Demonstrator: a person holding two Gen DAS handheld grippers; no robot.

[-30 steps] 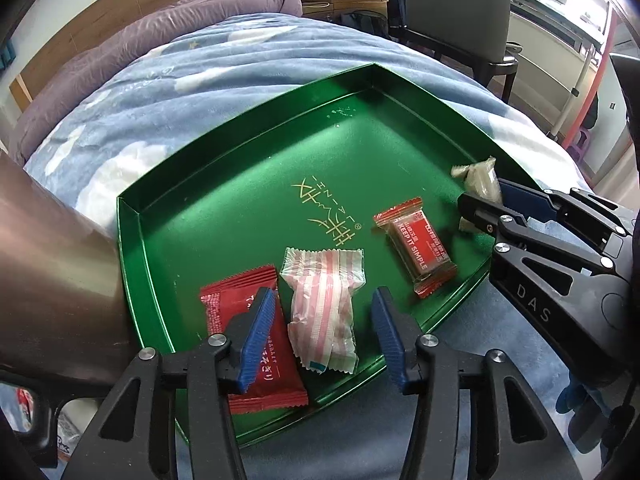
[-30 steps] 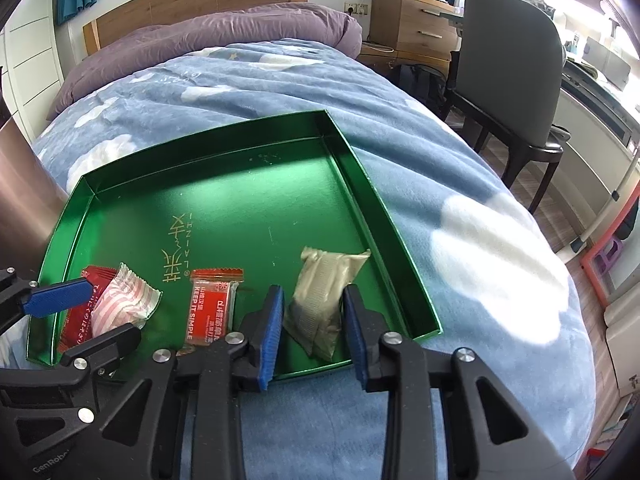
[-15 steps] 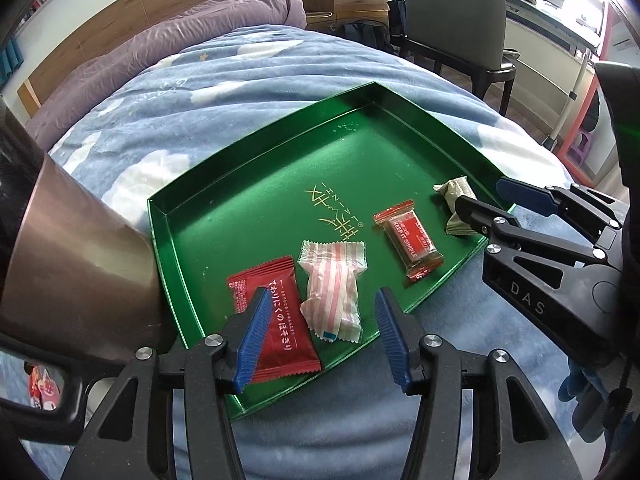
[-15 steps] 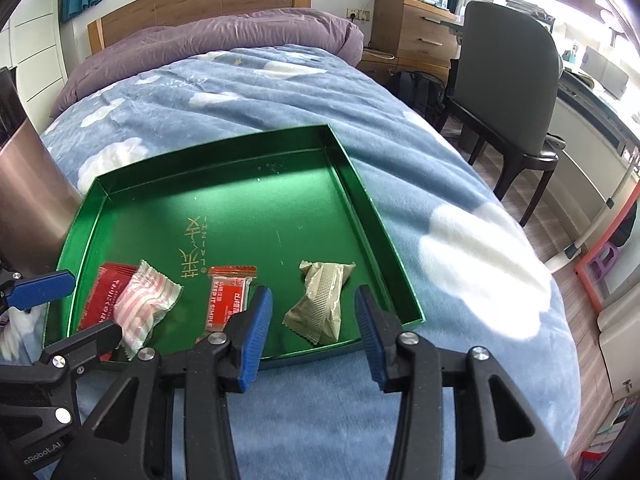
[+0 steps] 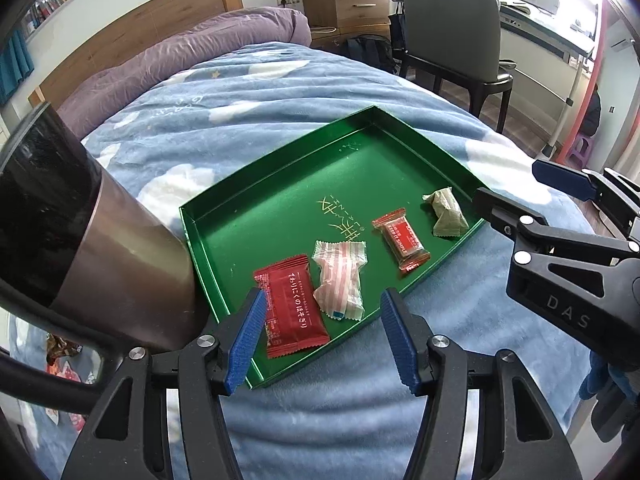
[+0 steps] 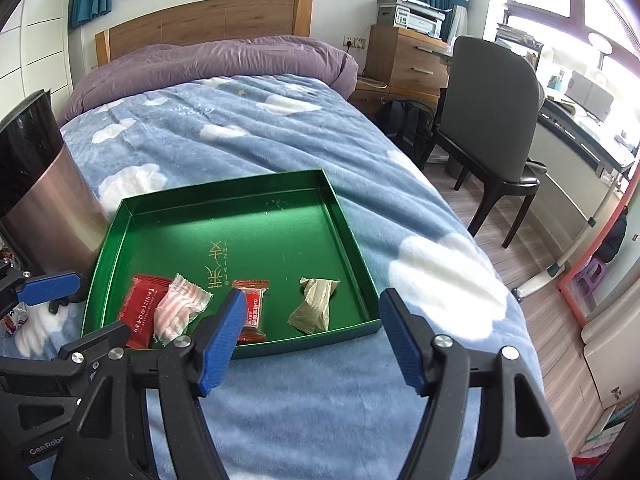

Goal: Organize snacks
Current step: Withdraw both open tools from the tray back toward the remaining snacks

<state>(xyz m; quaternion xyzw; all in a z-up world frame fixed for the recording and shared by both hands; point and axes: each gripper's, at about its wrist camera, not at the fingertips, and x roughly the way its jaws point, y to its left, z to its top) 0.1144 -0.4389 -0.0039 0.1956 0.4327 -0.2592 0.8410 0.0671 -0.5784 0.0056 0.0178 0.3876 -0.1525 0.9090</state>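
A green tray (image 5: pixel 280 184) (image 6: pixel 224 224) lies on the blue bed cover. Along its near edge lie a red flat packet (image 5: pixel 294 310) (image 6: pixel 142 308), a pink striped candy (image 5: pixel 340 278) (image 6: pixel 180 308), a small red wrapped snack (image 5: pixel 402 238) (image 6: pixel 250 306) and a beige-green packet (image 5: pixel 446 212) (image 6: pixel 316 304). My left gripper (image 5: pixel 322 338) is open and empty, just before the tray's near edge, above the red packet and the striped candy. My right gripper (image 6: pixel 312 338) is open and empty, before the tray's near edge, in front of the beige-green packet.
A tall metal bin (image 5: pixel 80 232) (image 6: pixel 36 200) stands against the tray's left side, with loose wrappers (image 5: pixel 60 354) beside it. A dark chair (image 6: pixel 492 120) and a desk stand right of the bed. A purple duvet (image 6: pixel 216 64) lies at the headboard.
Both grippers have drawn back and up from the tray. The right gripper has opened wide and no longer straddles the beige-green packet. The left gripper's fingers stand wider apart.
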